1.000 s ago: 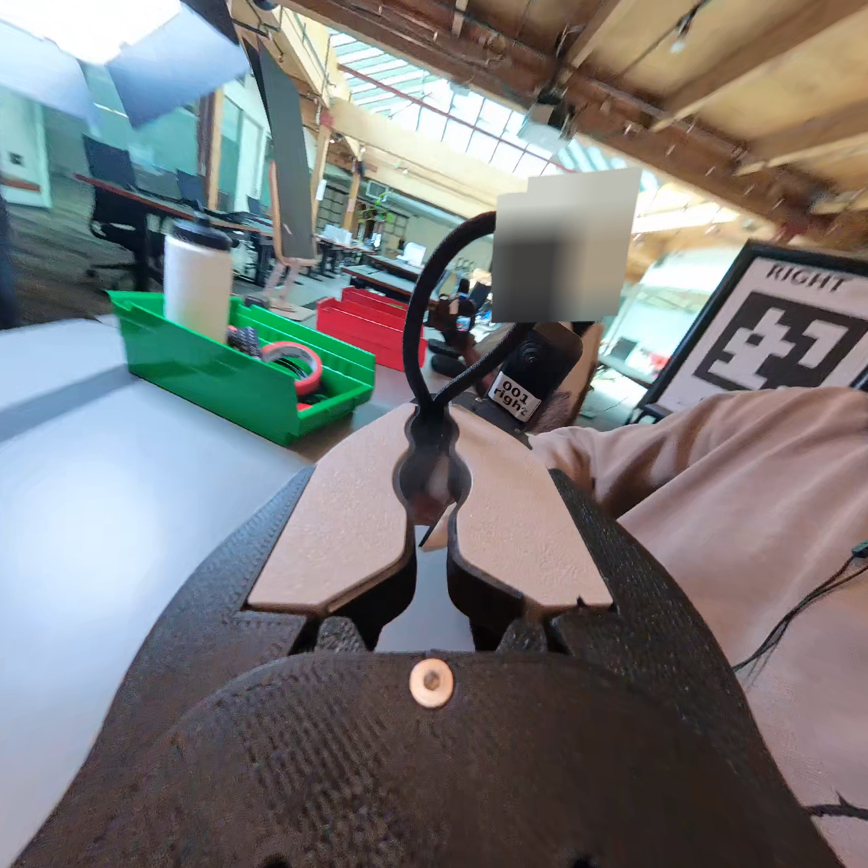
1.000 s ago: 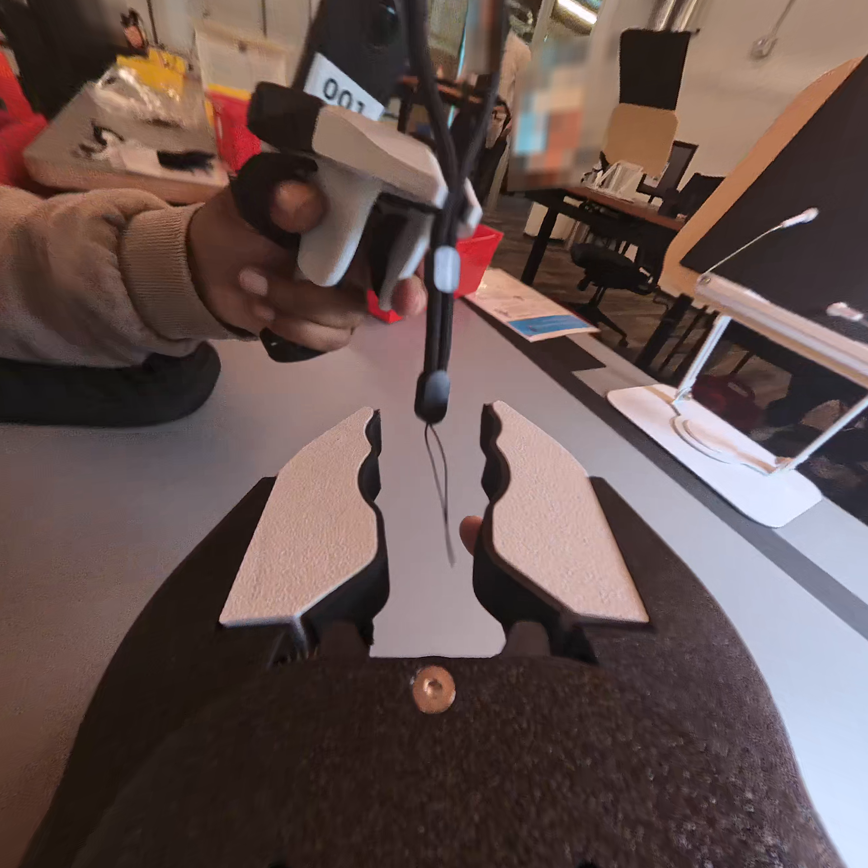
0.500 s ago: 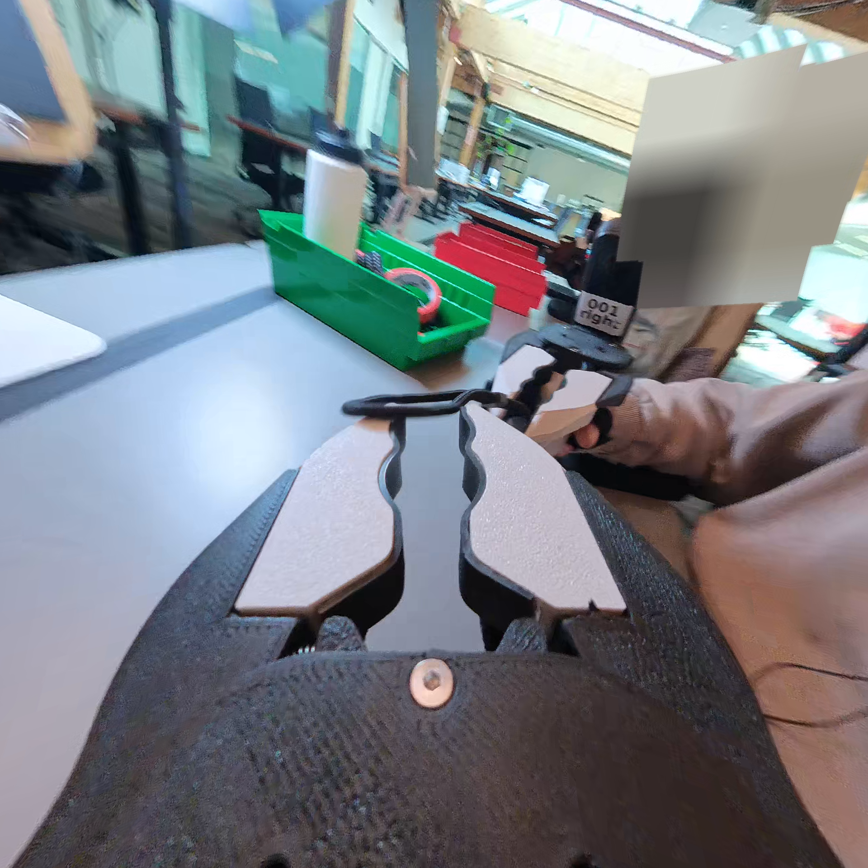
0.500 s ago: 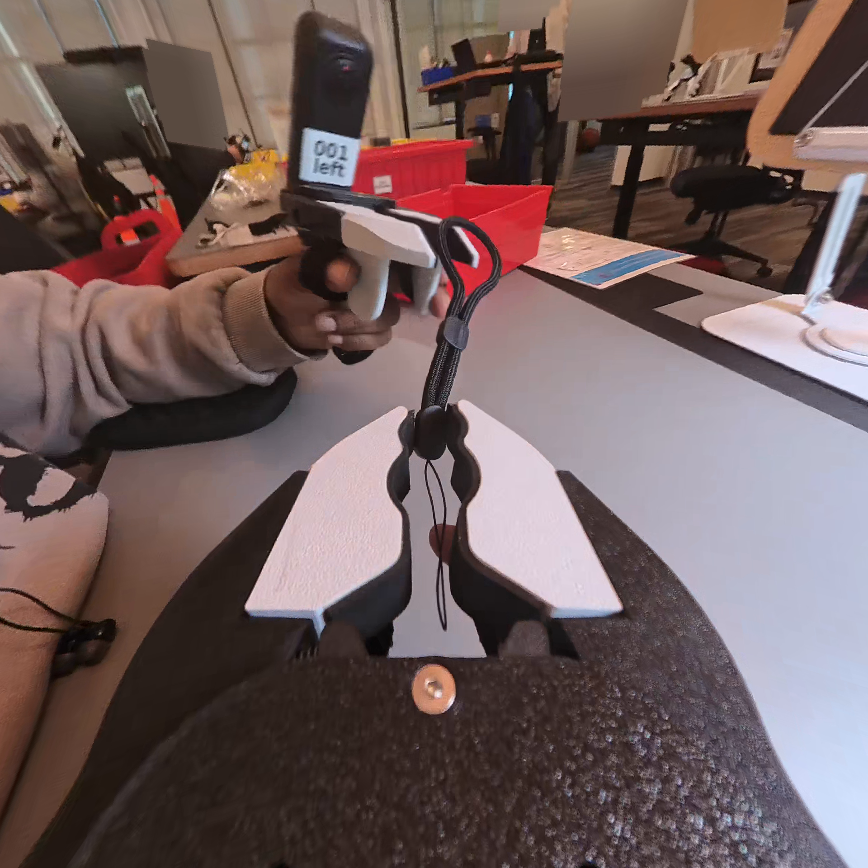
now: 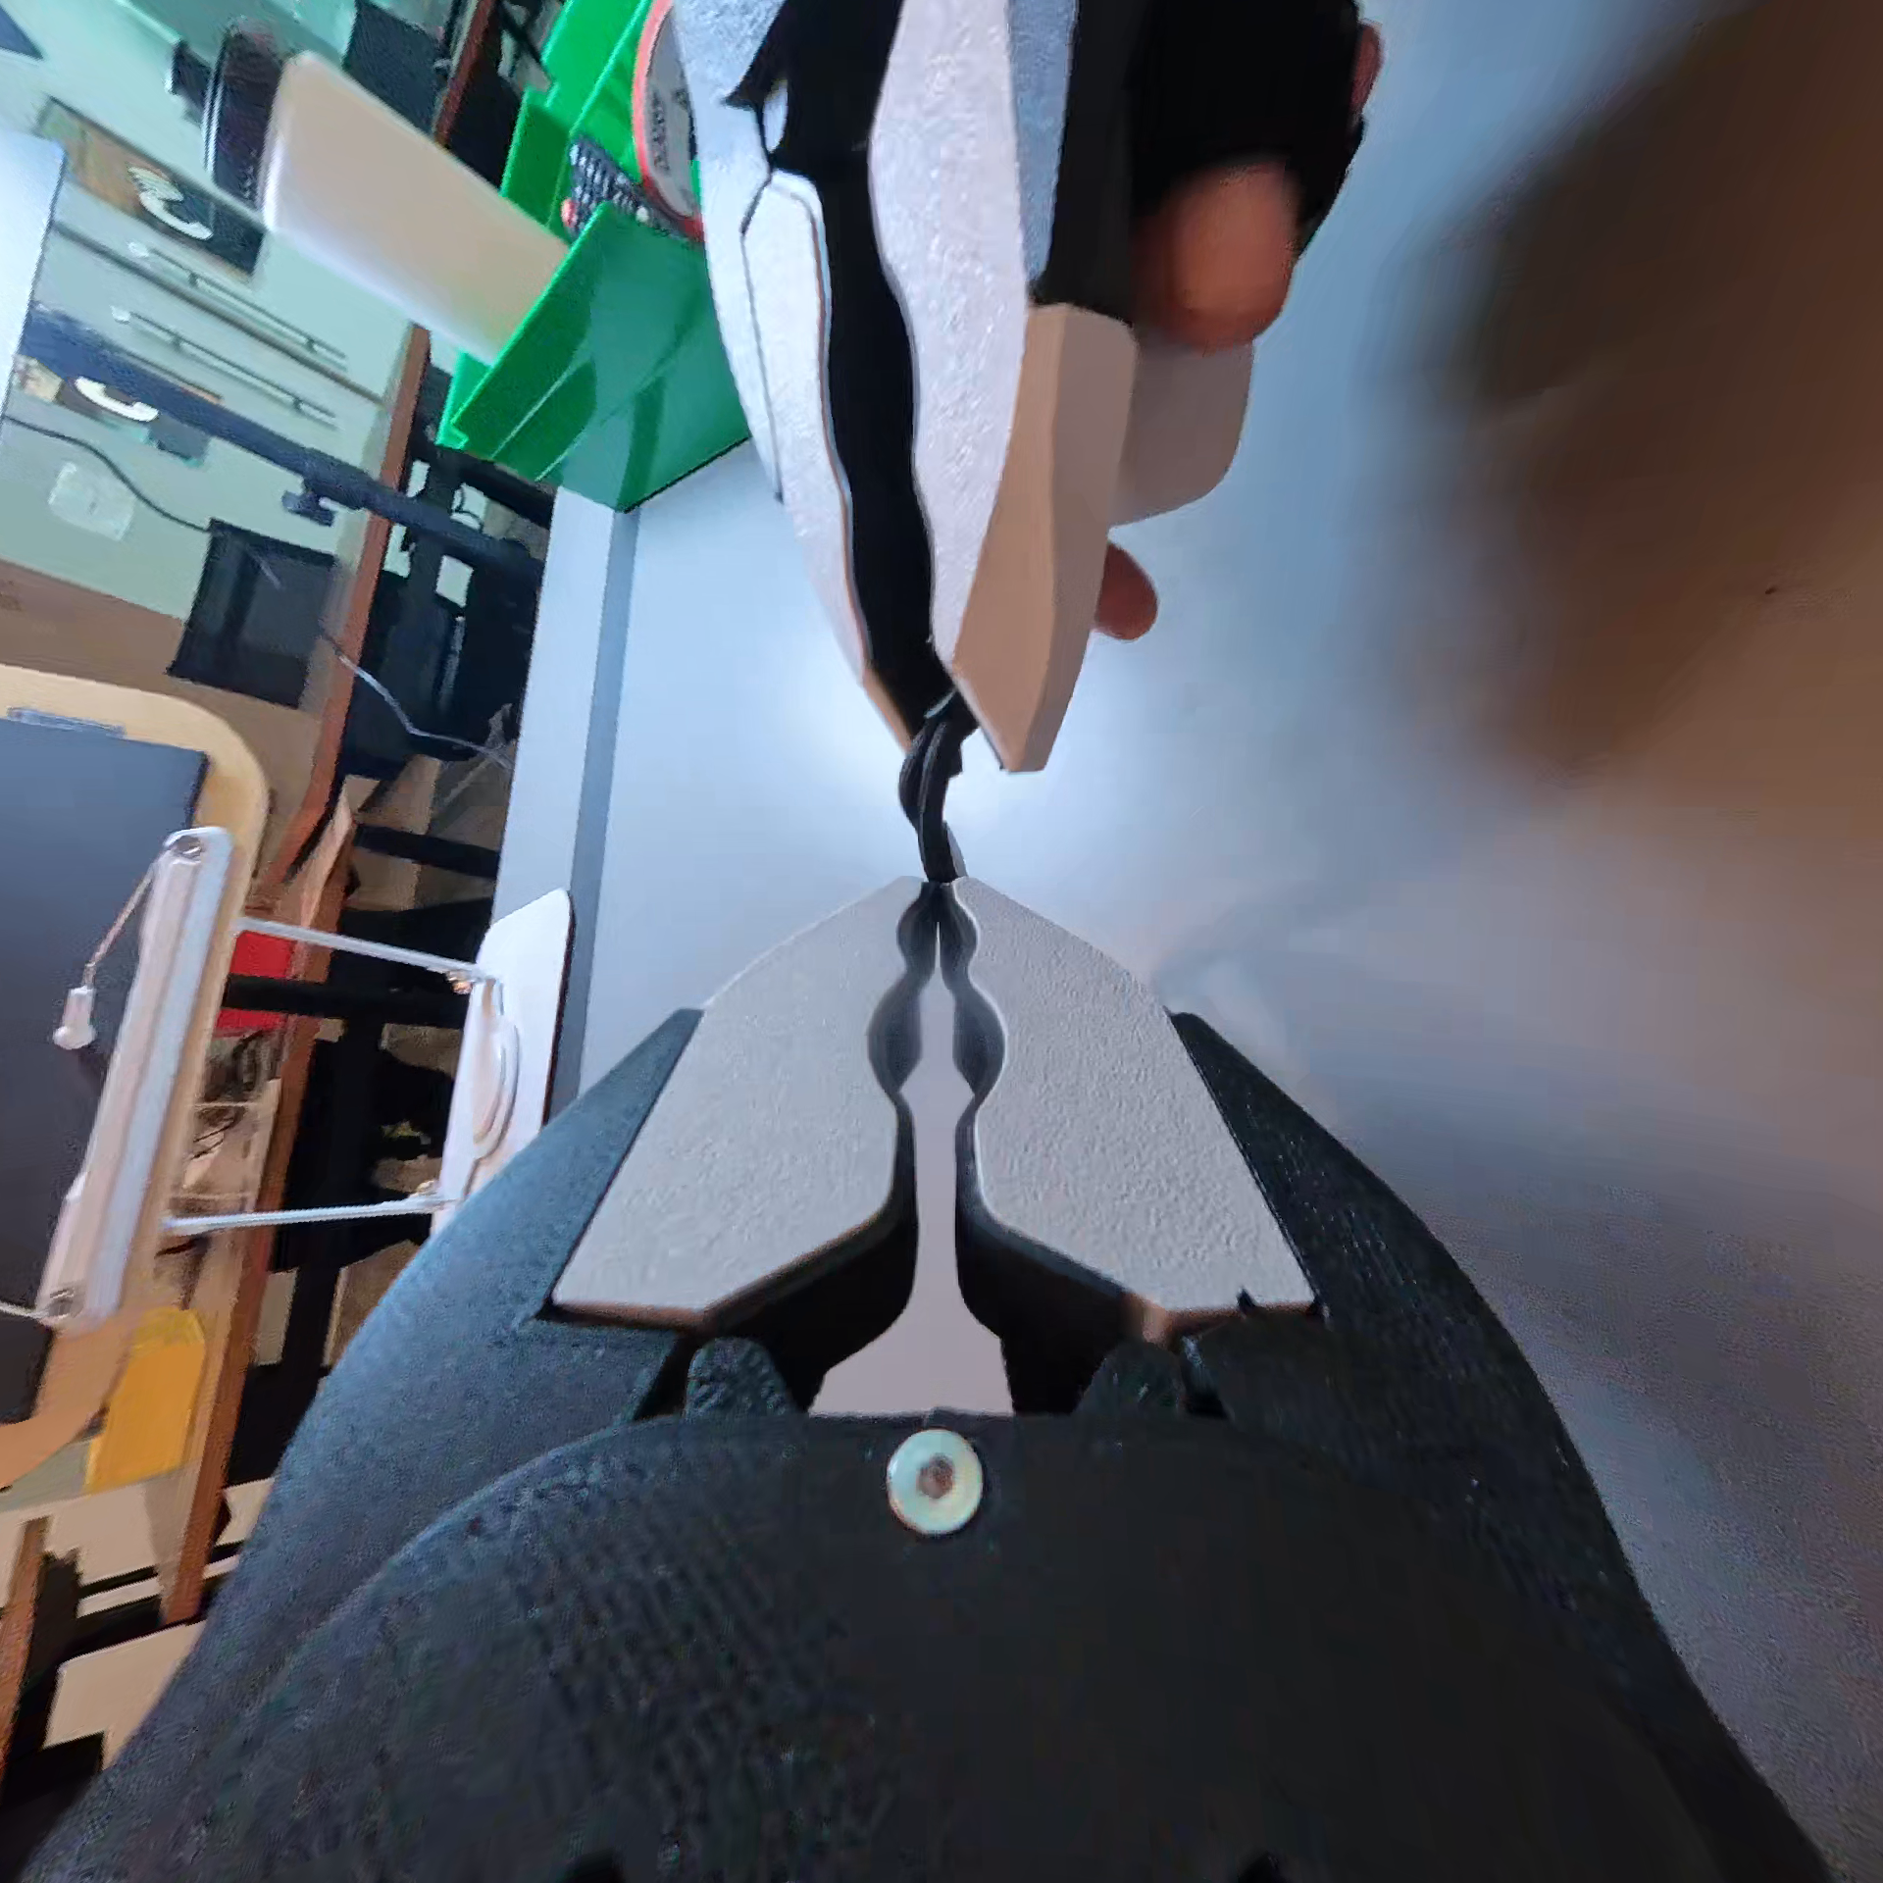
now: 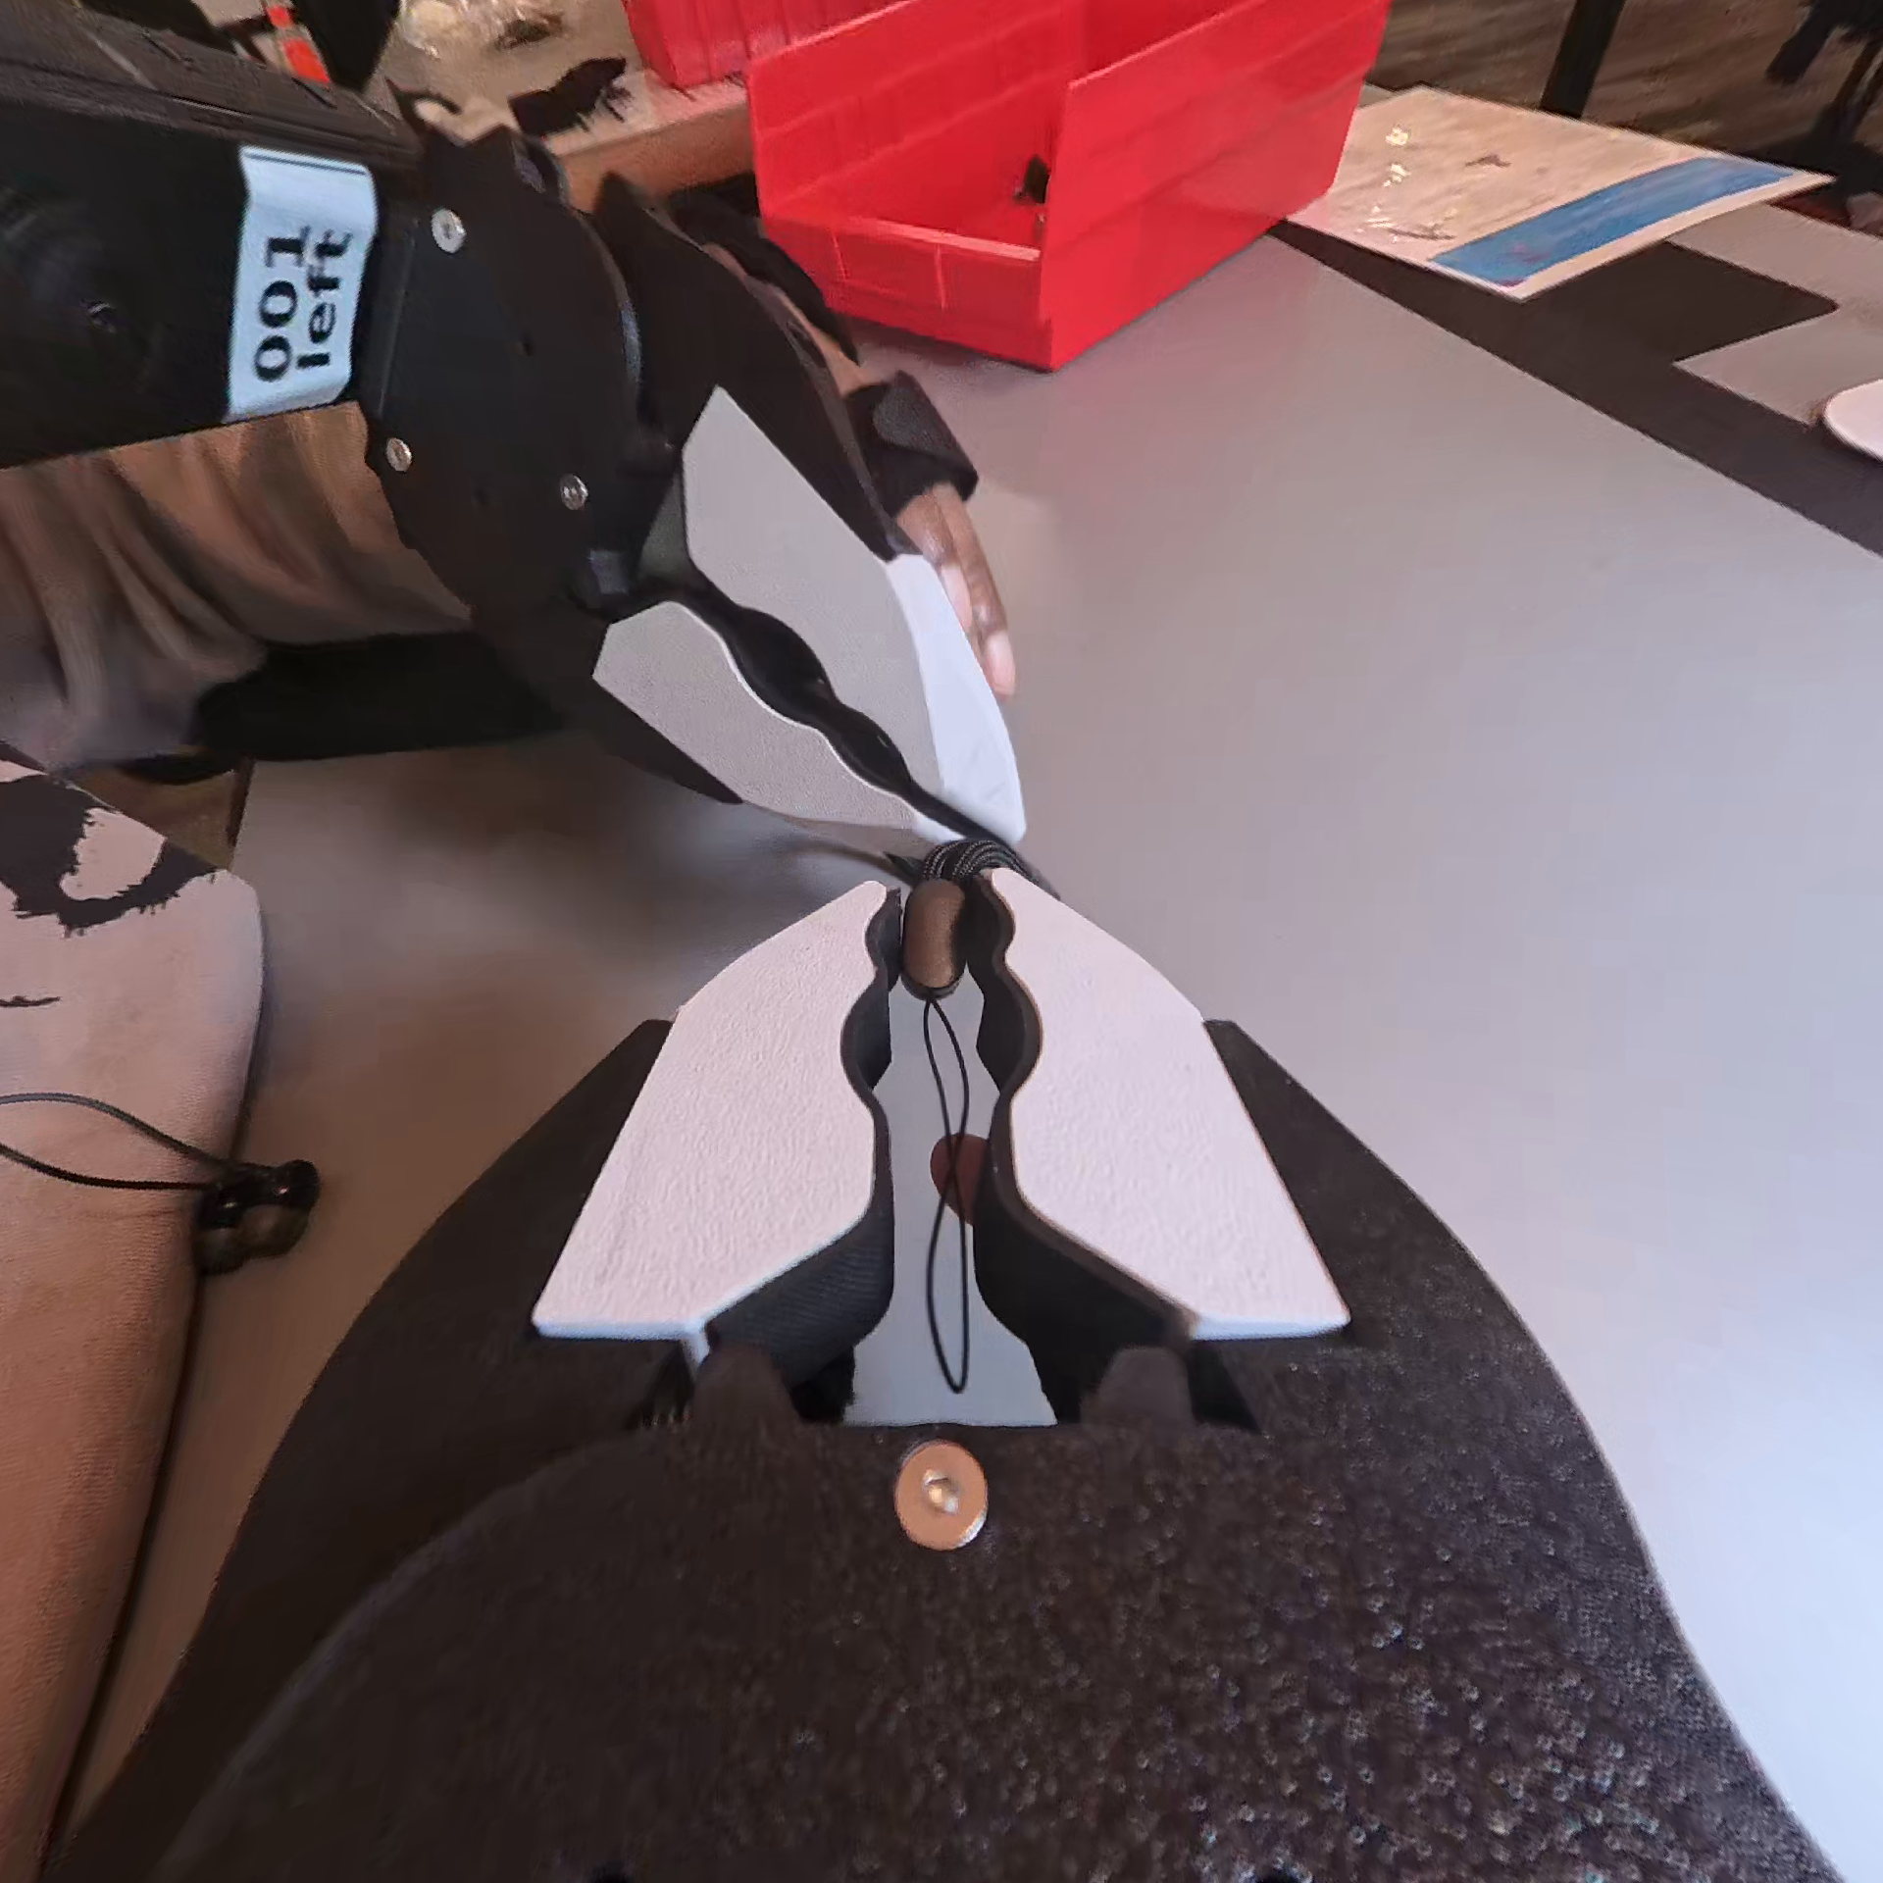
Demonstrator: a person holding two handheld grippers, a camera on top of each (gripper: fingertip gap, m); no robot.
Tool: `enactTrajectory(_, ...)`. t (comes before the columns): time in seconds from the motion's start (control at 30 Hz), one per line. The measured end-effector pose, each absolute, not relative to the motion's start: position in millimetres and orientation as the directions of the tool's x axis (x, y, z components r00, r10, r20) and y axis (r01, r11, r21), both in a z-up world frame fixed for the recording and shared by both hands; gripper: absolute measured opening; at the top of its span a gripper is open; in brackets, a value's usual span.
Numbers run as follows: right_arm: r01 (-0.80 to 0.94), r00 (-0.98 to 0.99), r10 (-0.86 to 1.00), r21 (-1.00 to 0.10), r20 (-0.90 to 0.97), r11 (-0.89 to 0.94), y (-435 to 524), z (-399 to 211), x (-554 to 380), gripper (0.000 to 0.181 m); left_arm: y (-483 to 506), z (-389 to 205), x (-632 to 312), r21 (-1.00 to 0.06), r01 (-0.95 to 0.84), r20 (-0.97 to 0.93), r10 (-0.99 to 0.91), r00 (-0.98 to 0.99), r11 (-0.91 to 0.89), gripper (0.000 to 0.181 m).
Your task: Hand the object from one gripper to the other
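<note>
A black cord lanyard (image 5: 932,805) with a dark bead (image 6: 927,943) is stretched short between both grippers above the grey table (image 6: 1427,713). My right gripper (image 6: 943,886) is shut on the bead, and the thin string loop (image 6: 948,1172) trails back between its fingers. My left gripper (image 5: 932,895) is shut on the cord at its fingertips. In the right wrist view the left gripper (image 6: 993,830) comes in from the upper left, tip to tip with mine. In the left wrist view the right gripper (image 5: 943,729) points down from above.
A green bin (image 5: 611,336) with a white bottle (image 5: 397,245) stands at the table's far side. A red bin (image 6: 1019,173) and a paper sheet (image 6: 1549,194) lie beyond the grippers. A white stand base (image 5: 509,1029) sits near the table edge. The person's sleeve (image 6: 204,550) is at the left. My two grippers' fingertips are within a few centimetres of each other.
A second ago the left gripper held the lanyard and the right was open. The right then shut on the bead and the left opened. Now the left has rolled over and shut on the cord.
</note>
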State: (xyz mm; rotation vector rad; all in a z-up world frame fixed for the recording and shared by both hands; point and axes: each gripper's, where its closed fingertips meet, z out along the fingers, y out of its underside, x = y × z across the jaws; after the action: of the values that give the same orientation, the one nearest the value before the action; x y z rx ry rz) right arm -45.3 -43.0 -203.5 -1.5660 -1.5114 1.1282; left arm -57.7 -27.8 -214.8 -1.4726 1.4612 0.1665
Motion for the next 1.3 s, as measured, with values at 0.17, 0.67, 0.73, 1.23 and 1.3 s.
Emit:
enactTrajectory(0.17,0.255,-0.101,0.981,-0.957,-0.167,-0.137,-43,-172,-41,0.012,-34,-201,-50,-0.793,-0.603,-0.401,-0.821,0.408,0.088,0.0)
enactTrajectory(0.67,0.143,-0.145,0.972,-0.976,-0.187,-0.167,-48,-151,-40,0.029,-42,-180,-42,-0.912,-0.409,-0.158,-0.888,0.431,-0.037,0.01)
enactTrajectory(0.73,-0.014,-0.192,0.954,-0.972,-0.229,-0.236,-43,-121,-30,0.044,-43,-157,-46,-0.968,-0.201,0.051,-0.905,0.422,-0.148,0.01)
enactTrajectory(1.23,0.131,-0.319,0.786,-0.846,-0.529,-0.517,-81,-153,-65,0.038,-49,-105,-44,-0.843,0.415,0.428,-0.893,0.136,-0.341,0.01)
enactTrajectory(1.3,0.12,-0.32,0.787,-0.847,-0.527,-0.518,-79,-152,-65,0.013,-44,-110,-45,-0.868,0.39,0.407,-0.89,0.206,-0.307,0.009)
